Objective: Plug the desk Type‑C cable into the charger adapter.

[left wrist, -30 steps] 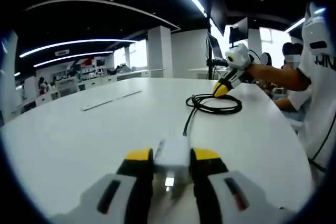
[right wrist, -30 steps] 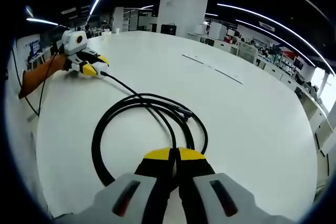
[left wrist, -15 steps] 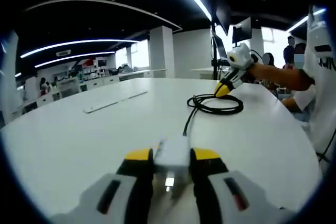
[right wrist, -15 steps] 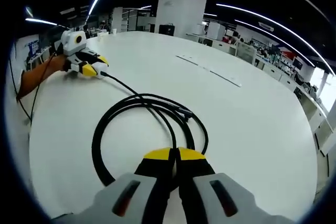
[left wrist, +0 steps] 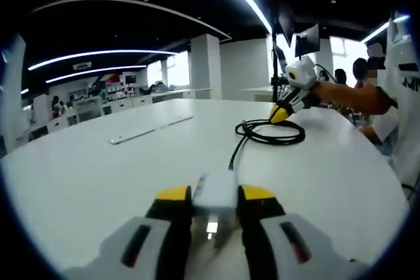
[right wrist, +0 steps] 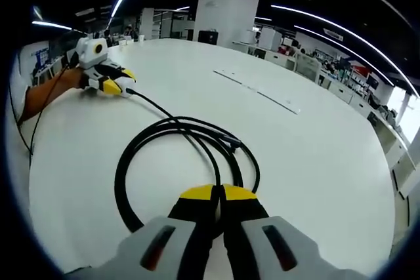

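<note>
In the left gripper view, a white charger [left wrist: 215,191] is being clamped between the jaws of the left gripper [left wrist: 215,195], low over the white table [left wrist: 92,175]. A black cable [left wrist: 270,132] is running from the charger to a coil lying farther off on the right. In the right gripper view, the right gripper [right wrist: 218,194] is being held with jaws closed together at the near edge of that coil; whether the cable is being pinched cannot be told.

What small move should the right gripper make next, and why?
Probably open the right gripper and shift to the plug end lying inside the coil. Its fingers are closed on a loop of the cable, while the left gripper holds the adapter. Whether a strand is already seated there is unclear.
</note>
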`<act>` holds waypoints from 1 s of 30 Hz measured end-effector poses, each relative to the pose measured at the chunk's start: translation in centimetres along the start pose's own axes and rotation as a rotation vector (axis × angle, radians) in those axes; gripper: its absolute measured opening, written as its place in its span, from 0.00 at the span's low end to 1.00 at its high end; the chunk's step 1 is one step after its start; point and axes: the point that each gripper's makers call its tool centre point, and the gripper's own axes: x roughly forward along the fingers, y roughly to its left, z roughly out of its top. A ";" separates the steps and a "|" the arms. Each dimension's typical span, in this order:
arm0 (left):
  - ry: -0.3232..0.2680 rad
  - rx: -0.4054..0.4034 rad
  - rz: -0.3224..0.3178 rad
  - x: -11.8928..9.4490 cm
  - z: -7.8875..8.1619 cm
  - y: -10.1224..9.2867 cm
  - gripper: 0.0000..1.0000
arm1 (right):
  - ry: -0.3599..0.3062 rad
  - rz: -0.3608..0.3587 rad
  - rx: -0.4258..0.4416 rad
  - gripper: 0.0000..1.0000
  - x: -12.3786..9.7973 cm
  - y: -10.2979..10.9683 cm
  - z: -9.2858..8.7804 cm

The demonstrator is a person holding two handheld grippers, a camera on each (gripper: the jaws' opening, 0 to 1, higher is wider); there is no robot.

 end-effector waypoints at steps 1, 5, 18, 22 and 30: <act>0.000 0.001 0.003 0.1 0.0 0.3 0.27 | 0.000 0.000 0.000 0.01 0.1 -0.1 0.1; 0.001 0.002 0.007 0.7 0.1 1.1 0.27 | -0.001 -0.003 0.001 0.01 0.8 -0.7 0.3; 0.003 0.001 0.022 2.8 0.5 4.1 0.27 | -0.007 -0.025 -0.012 0.01 3.0 -2.9 1.5; -0.001 -0.003 0.030 3.4 0.7 5.0 0.27 | -0.010 -0.035 -0.022 0.01 3.4 -3.5 1.8; -0.005 -0.006 0.041 4.3 0.8 6.1 0.27 | -0.005 -0.042 -0.037 0.01 4.3 -4.7 2.4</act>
